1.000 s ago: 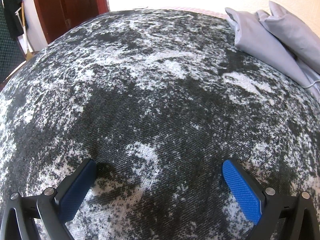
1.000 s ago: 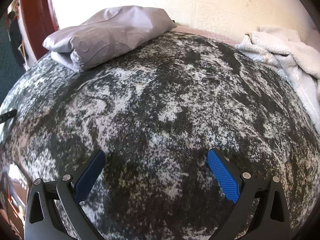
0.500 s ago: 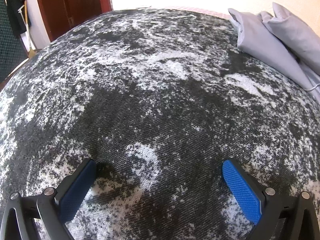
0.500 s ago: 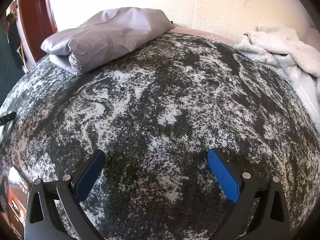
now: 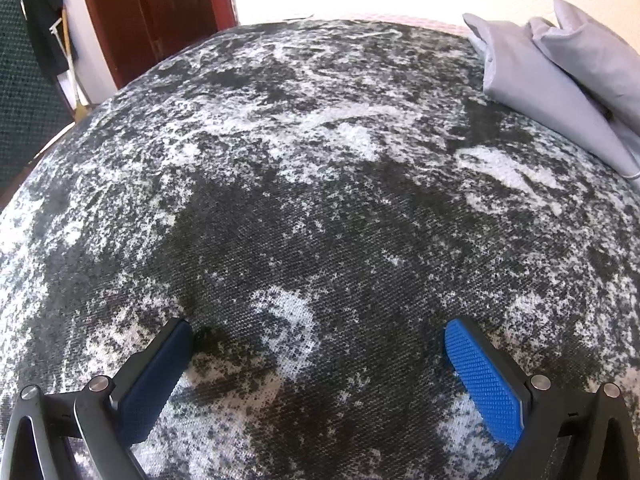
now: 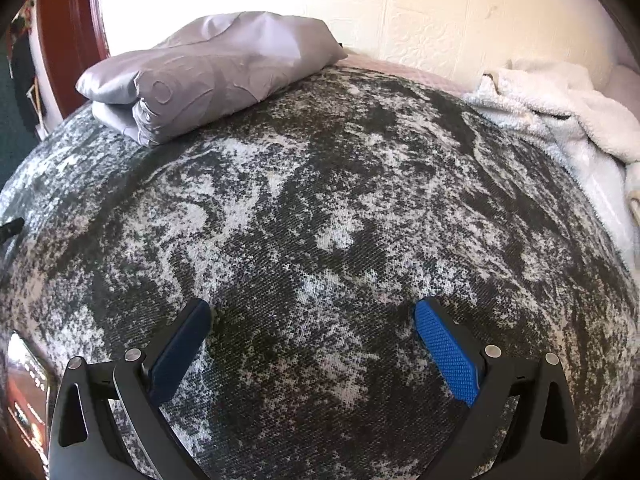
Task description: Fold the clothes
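Observation:
A folded grey garment lies at the far left of the black-and-white mottled bed cover; it also shows at the far right of the left wrist view. A crumpled white towel lies at the far right of the bed. My left gripper is open and empty, low over the mottled cover. My right gripper is open and empty, low over the cover, with the grey garment ahead to its left.
A dark red wooden door stands beyond the bed's far left edge, with dark clothing hanging beside it. A cream wall runs behind the bed. A phone-like screen lies at the lower left of the right wrist view.
Both views have shifted slightly: the grey garment has slid a little right in the left view and sits slightly lower and nearer in the right view. Both grippers stay open.

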The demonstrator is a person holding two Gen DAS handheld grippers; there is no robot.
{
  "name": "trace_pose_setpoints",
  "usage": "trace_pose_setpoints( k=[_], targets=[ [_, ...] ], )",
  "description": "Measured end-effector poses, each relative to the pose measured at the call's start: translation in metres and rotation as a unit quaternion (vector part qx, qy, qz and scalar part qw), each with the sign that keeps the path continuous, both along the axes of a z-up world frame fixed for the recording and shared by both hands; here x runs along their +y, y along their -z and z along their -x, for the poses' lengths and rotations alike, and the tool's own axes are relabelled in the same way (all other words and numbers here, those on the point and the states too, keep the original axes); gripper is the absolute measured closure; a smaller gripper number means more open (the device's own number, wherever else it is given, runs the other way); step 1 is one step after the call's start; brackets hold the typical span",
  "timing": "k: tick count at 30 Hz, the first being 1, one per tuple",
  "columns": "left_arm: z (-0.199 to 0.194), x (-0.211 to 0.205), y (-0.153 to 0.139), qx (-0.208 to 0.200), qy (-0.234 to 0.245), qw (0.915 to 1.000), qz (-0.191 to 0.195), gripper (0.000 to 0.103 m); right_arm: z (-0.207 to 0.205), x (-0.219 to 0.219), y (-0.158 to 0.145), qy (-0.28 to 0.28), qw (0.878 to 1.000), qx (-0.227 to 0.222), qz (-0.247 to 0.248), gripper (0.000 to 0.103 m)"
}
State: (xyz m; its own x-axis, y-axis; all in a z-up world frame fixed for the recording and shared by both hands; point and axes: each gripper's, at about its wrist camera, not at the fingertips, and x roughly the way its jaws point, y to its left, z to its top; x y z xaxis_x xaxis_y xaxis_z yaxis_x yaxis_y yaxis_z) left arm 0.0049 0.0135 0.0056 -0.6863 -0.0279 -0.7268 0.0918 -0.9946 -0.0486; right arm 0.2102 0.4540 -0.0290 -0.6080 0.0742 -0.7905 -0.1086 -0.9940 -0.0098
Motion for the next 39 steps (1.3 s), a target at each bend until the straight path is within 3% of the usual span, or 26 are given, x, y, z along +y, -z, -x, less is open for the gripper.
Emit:
trace_pose_setpoints(
  k=[6,11,17,19,23,24,26,27,29,32,34,36,39],
  targets=[
    [-0.003,0.004,-0.001,0.003,-0.004,0.9999,0.011,0.000,0.000,0.000,-0.001,0.004,1.000,-0.003,0.001,0.000],
    [-0.009,0.017,-0.004,0.021,-0.010,0.9975,0.067,0.000,0.000,-0.001,-0.002,0.004,1.000,-0.002,0.000,0.000],
    [-0.022,0.040,-0.016,0.071,0.021,0.9861,0.149,0.009,-0.002,-0.002,-0.003,0.004,1.000,0.002,-0.004,0.000],
    [-0.031,0.049,-0.023,0.094,0.038,0.9810,0.166,0.014,-0.003,-0.001,-0.004,0.004,1.000,0.006,0.001,0.000],
    [-0.045,0.065,-0.043,0.119,0.063,0.9786,0.156,0.023,-0.004,-0.002,-0.006,0.004,1.000,0.012,0.000,0.001],
    [-0.046,0.066,-0.048,0.117,0.061,0.9797,0.151,0.030,-0.005,-0.003,-0.006,0.003,1.000,0.013,-0.002,0.003],
    [-0.047,0.068,-0.057,0.114,0.055,0.9820,0.141,0.056,-0.005,-0.005,-0.007,-0.001,1.000,0.015,-0.004,0.005],
    [-0.048,0.068,-0.062,0.112,0.052,0.9832,0.135,0.069,-0.005,-0.006,-0.007,-0.005,1.000,0.016,-0.004,0.009],
    [-0.046,0.066,-0.071,0.103,0.050,0.9867,0.116,0.073,-0.005,-0.009,-0.010,-0.014,1.000,0.021,-0.004,0.018],
    [-0.044,0.063,-0.077,0.087,0.053,0.9900,0.098,0.085,-0.005,-0.018,-0.014,-0.025,0.999,0.028,-0.007,0.044],
    [-0.041,0.060,-0.074,0.071,0.059,0.9916,0.091,0.093,-0.004,-0.024,-0.016,-0.030,0.999,0.029,-0.002,0.083],
    [-0.039,0.058,-0.070,0.057,0.066,0.9926,0.085,0.096,-0.003,-0.028,-0.019,-0.028,0.999,0.029,0.008,0.102],
    [-0.038,0.057,-0.066,0.047,0.069,0.9928,0.087,0.100,0.000,-0.032,-0.023,-0.021,0.999,0.034,0.016,0.103]
  ],
)
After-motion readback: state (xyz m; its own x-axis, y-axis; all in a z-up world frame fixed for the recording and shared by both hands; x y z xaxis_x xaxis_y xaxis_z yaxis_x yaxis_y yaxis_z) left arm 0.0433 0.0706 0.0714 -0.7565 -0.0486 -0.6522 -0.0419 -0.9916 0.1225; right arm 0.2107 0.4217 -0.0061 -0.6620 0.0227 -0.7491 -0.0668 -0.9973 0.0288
